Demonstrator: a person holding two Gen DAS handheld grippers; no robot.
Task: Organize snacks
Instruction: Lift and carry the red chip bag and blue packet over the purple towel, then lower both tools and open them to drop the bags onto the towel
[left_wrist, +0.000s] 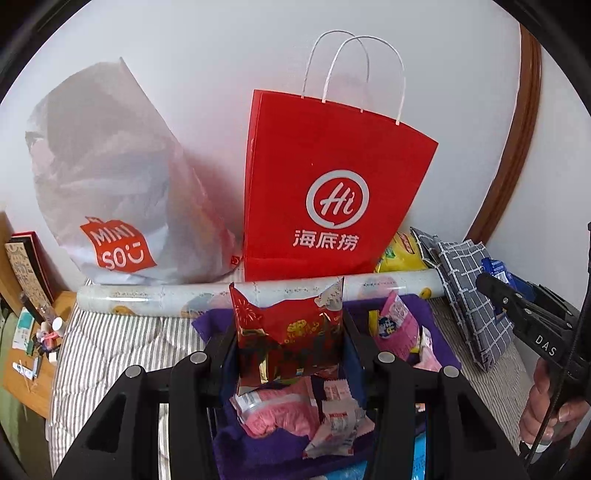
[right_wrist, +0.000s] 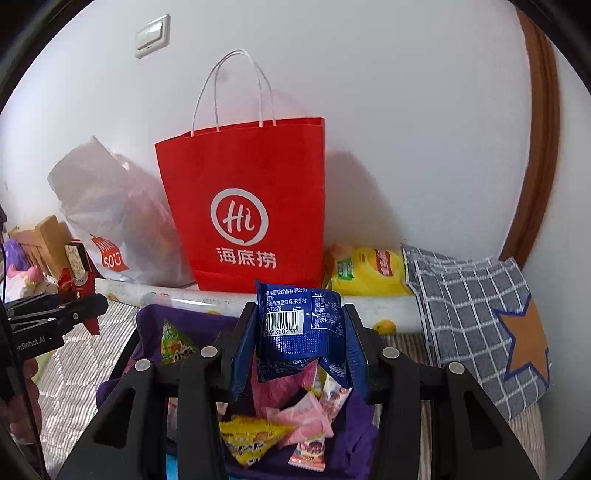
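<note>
Tools grip snacks: left tool (left_wrist: 290, 354) a red packet (left_wrist: 288, 332), right tool (right_wrist: 301, 347) a barcoded blue packet (right_wrist: 295, 325).

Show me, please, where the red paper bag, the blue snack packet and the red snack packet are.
red paper bag (right_wrist: 243, 192): right wrist view, front panel.
blue snack packet (right_wrist: 295, 332): right wrist view, printed back.
red snack packet (left_wrist: 288, 332): left wrist view, packet front.

The red paper bag (left_wrist: 332, 192) carries a white ring with "Hi" and below it "海底捞". The white plastic bag (left_wrist: 110, 177) on the left bears an orange tag reading "MINISO". The blue snack packet (right_wrist: 295, 325) shows a barcode with the digits "350237" legible. The right gripper (left_wrist: 495, 291) reads "DAS"; the left gripper (right_wrist: 92, 314) reads "nRobot.AI".
</note>
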